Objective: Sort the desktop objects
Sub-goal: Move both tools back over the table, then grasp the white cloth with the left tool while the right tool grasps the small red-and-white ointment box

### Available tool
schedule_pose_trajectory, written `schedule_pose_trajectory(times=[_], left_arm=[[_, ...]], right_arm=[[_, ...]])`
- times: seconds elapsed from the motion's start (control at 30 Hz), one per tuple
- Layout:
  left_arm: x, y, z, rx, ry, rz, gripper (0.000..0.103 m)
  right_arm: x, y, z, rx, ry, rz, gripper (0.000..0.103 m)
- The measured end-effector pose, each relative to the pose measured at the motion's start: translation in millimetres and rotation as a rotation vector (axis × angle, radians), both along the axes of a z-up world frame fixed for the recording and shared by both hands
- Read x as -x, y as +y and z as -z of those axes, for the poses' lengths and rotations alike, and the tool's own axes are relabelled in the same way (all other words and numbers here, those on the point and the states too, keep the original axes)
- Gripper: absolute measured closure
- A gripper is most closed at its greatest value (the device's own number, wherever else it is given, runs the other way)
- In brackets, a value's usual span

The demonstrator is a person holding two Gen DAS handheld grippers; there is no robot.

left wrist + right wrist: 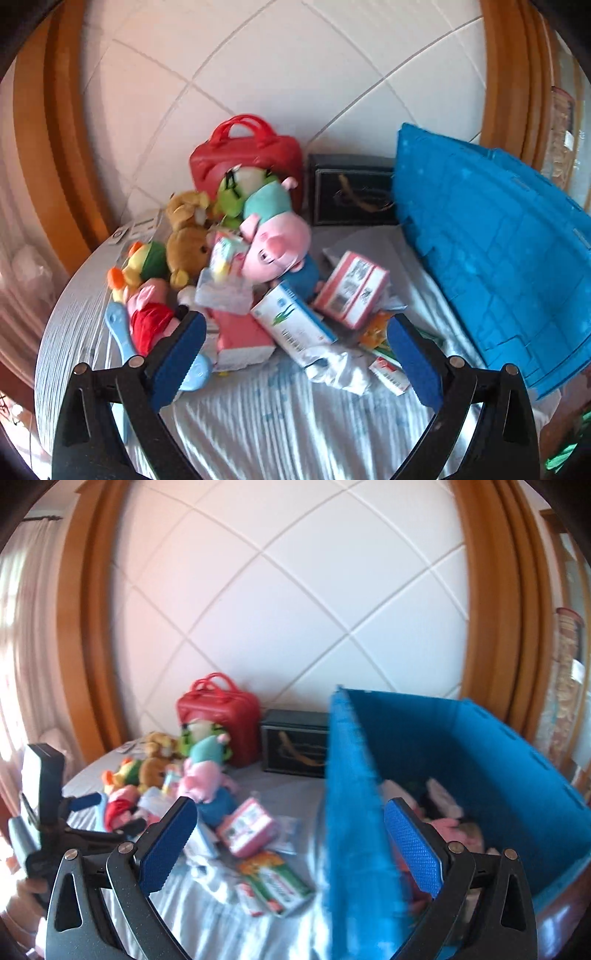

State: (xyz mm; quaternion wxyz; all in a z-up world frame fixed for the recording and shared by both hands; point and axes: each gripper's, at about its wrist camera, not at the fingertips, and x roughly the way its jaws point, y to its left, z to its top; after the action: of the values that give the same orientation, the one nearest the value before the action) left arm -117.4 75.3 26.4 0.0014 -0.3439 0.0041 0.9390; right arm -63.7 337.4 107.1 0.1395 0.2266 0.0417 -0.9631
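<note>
Left tongs gape wide, nothing between the pads, aimed down at the pile on the bench. Right tongs also stand wide and empty, straddling the near wall of the blue bin. In the right wrist view the left tongs sit at 9 o'clock, over the toys' near edge.

Step in hand, as I read it: left tongs going in for the next pick. The white-green box lies dead ahead between the fingers, tilted on other items. To do it well: come in along its short side, close across the narrow width, and lift straight up so the pink box at 1 o'clock and the foil bag underneath don't drag along. Keep the right tongs clear of the bin wall; the blur suggests fast motion, so slow down before contact.

Count, as far as visible:
- Plush toys: about six, clumped at 10–11 o'clock, including the pink pig and brown bear; overlap makes this rough.
- Boxes: roughly four or five, counting the green-red carton at 5 o'clock of the pile.
- Blue brush: one.
- Red bag: one, at the wall.
- Dark box: one, beside it.
- Bin: one, at 3 o'clock, already holding some soft items; count unclear.
</note>
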Motion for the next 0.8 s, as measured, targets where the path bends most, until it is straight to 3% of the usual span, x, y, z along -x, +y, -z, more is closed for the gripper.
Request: schedule_pose_trajectory(times=[0.2,0.33,0.47,0.6,0.67,0.8], left_arm=[[3,-40,62,0.035,-0.097,-0.051,0.003],[11,-45,96,0.011,-0.172,-0.046,0.003],[34,-39,130,-0.061,-0.259,-0.018,0.003],[58,-21,167,-0.065,-0.312,0.036,0.007],[67,-11,180,-0.077,-0.348,0.064,0.012],[89,14,197,-0.102,-0.42,0.128,0.012]], right_arm=[[9,-62,38,-0.122,0.01,-0.021,0.0],[36,-86,95,-0.145,-0.125,-0.078,0.0],[62,-87,162,-0.184,-0.272,-0.056,0.0],[88,-69,218,-0.18,-0.399,0.023,0.0],[95,-55,239,-0.147,-0.463,0.043,0.0],[96,-43,266,-0.123,-0.547,0.041,0.0]])
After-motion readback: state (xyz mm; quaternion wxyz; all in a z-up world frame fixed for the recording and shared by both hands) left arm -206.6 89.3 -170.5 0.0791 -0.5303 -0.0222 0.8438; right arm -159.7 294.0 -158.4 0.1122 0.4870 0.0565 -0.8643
